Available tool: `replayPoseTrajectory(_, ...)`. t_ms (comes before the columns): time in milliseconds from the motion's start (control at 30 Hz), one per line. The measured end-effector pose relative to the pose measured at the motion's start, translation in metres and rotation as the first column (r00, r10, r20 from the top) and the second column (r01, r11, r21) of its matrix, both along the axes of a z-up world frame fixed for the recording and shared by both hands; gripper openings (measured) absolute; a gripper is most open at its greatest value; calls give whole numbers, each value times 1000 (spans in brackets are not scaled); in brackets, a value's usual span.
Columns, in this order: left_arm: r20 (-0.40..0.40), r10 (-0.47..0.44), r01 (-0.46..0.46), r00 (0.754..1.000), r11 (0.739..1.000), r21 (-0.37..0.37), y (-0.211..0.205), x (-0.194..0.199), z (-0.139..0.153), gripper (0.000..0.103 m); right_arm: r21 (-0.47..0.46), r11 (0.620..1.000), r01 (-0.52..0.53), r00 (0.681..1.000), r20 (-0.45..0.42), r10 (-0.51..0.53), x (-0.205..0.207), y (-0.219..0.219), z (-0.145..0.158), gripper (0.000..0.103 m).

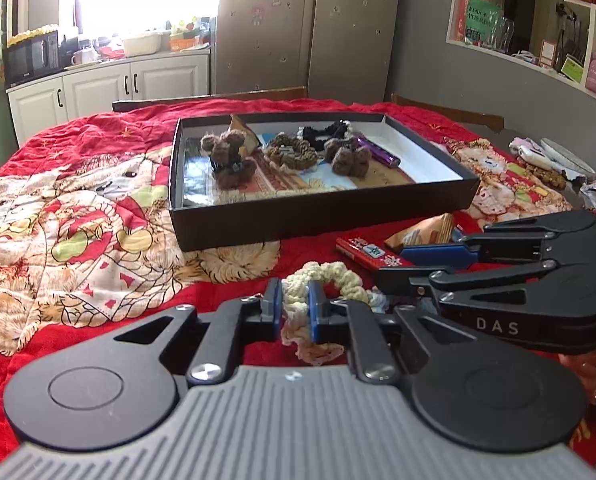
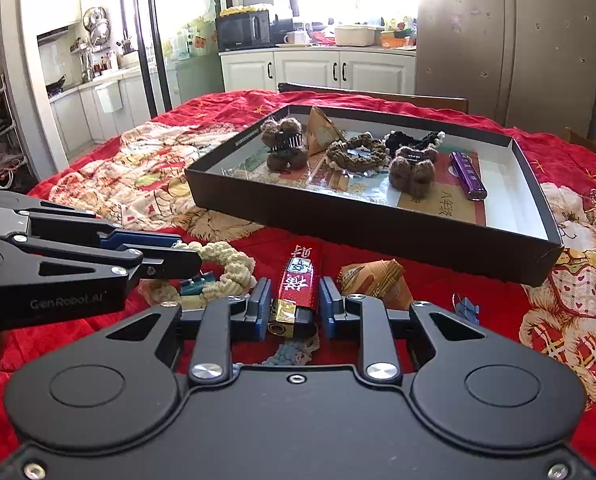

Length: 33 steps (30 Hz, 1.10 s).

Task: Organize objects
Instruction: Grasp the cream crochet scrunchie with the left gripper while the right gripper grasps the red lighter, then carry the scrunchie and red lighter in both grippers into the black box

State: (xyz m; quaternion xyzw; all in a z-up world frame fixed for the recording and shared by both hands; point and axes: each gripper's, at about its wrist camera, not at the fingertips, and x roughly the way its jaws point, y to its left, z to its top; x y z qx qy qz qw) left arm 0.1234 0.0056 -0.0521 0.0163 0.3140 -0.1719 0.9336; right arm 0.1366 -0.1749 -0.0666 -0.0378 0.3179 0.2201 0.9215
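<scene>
Pickup step. Your left gripper (image 1: 294, 304) clamped on cream scrunchie (image 1: 325, 276), near edge of quilt. Your right gripper (image 2: 292, 304) jaws apart, straddling red lighter (image 2: 299, 280). Next: close right, carry both to far black tray (image 1: 437, 196).

Right gripper (image 2: 294, 303) straddling red lighter (image 2: 301, 280) lying on red quilt (image 2: 417, 292), blue fingers (image 2: 260, 300) sitting either side with small gaps, not pinching. Left gripper (image 2: 178, 250) reaching in from left, closing around cream scrunchie (image 2: 228, 270). Tan folded packet (image 2: 377, 280) lying just right of lighter, small blue clip (image 2: 466, 307) further right. Black tray (image 2: 377, 228) sitting beyond, holding brown fuzzy clips (image 2: 284, 142), brown scrunchie (image 2: 355, 154), black scrunchie (image 2: 413, 140), purple lighter (image 2: 467, 175).
</scene>
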Motion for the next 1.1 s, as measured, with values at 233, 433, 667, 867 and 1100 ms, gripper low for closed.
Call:
replayPoseTrajectory(233, 32, -8, 9, 999, 1000, -27, 2, -4, 16, 15, 54, 998, -13, 1000, 19, 12, -5, -6, 10, 24)
replayPoseTrajectory(433, 79, -28, 33, 996, 998, -55, 0, -4, 38, 15, 109, 994, -7, 999, 50, 2, -8, -17, 25, 24)
replayPoseTrajectory(667, 118, -12, 19, 993, 998, -58, -7, 23, 55, 15, 113, 990, 80, 991, 101, -91, 9, -41, 45, 24)
replayPoseTrajectory(867, 123, 22, -14, 992, 998, -63, -15, 55, 60, 15, 108, 980, 165, 979, 105, -176, 38, -63, 46, 24)
replayPoseTrajectory(1100, 107, 63, -56, 992, 996, -72, -23, 90, 55, 15, 70, 973, 219, 969, 103, -225, 71, -70, 37, 24)
